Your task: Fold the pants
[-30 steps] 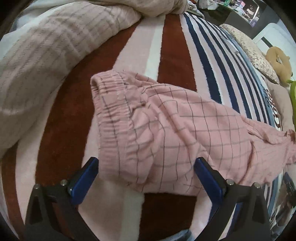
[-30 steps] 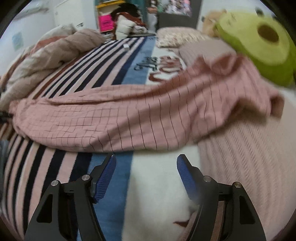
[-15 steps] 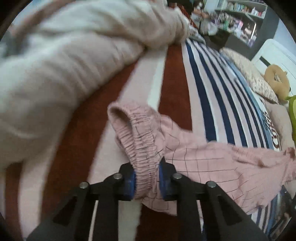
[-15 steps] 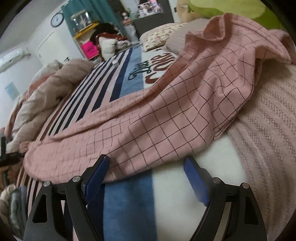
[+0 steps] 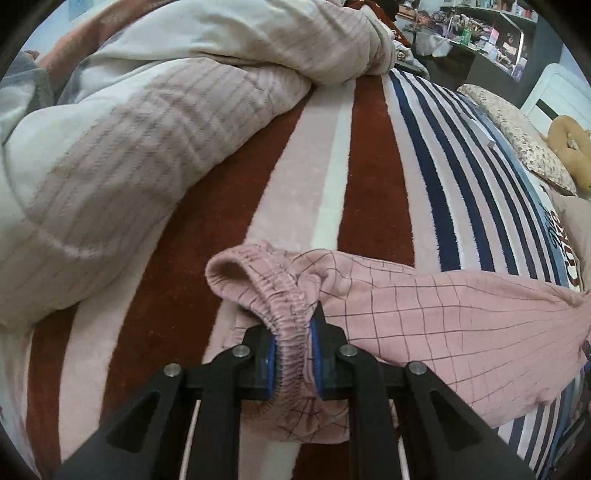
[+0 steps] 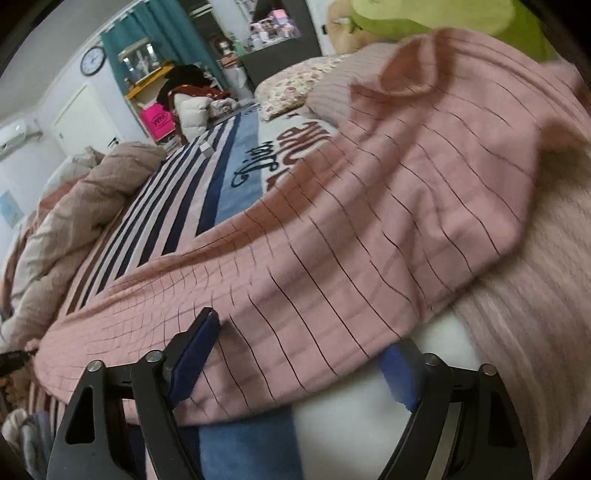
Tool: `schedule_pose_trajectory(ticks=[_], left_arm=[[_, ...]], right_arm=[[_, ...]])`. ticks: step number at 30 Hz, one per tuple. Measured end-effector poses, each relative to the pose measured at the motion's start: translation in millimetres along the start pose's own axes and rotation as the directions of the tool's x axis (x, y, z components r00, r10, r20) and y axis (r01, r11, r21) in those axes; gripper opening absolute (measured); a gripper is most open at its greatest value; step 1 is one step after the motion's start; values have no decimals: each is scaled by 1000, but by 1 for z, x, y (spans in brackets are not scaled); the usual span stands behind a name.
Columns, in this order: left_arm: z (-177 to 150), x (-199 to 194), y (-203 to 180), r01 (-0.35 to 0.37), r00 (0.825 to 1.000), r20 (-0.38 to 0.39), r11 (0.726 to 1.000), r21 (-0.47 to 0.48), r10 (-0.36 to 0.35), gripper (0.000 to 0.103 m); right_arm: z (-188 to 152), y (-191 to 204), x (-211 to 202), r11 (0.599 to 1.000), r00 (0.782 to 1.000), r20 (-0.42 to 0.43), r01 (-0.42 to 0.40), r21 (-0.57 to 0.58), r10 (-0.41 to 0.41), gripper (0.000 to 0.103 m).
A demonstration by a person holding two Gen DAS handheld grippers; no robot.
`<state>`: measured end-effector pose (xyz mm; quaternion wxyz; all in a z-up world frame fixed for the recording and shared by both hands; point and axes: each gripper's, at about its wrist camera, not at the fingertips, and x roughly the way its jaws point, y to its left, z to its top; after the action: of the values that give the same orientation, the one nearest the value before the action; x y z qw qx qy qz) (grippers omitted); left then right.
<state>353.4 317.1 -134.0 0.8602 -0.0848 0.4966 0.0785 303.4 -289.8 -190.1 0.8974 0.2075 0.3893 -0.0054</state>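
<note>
Pink checked pants (image 5: 443, 321) lie stretched across the striped bed blanket (image 5: 369, 166). My left gripper (image 5: 291, 328) is shut on their gathered elastic waistband (image 5: 258, 277), which bunches up between the blue pads. In the right wrist view the pants' leg (image 6: 369, 221) runs up towards the pillows. My right gripper (image 6: 303, 336) straddles the near edge of that leg; its jaws are closing, with cloth between them, and the pads stand clear of it.
A crumpled beige quilt (image 5: 147, 129) is heaped on the left of the bed. A floral pillow (image 5: 524, 136) and a green plush toy (image 6: 443, 14) lie at the head. A pink knitted cover (image 6: 535, 332) lies under the leg's end. Cluttered shelves stand beyond.
My left gripper went from wide open around the waistband to shut on it. My right gripper rolled and moved in until the leg's edge lay between its jaws.
</note>
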Motion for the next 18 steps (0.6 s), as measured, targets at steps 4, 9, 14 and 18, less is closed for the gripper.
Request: schedule_pose_trajectory(ticks=[4, 9, 14, 18], left_arm=[[4, -7, -4, 9, 999, 38, 1000, 20, -10, 9], [5, -50, 5, 15, 996, 89, 999, 37, -18, 9], [1, -96, 6, -11, 994, 108, 998, 60, 4, 9], [-4, -134, 21, -36, 993, 117, 999, 28, 32, 9]], right_arm=[[3, 7, 8, 999, 999, -19, -29, -41, 28, 6], [4, 1, -20, 997, 997, 55, -52, -54, 55, 3], [-7, -2, -57, 994, 996, 42, -76, -84, 80, 2], [-21, -3, -86, 988, 992, -12, -124, -90, 123, 2]])
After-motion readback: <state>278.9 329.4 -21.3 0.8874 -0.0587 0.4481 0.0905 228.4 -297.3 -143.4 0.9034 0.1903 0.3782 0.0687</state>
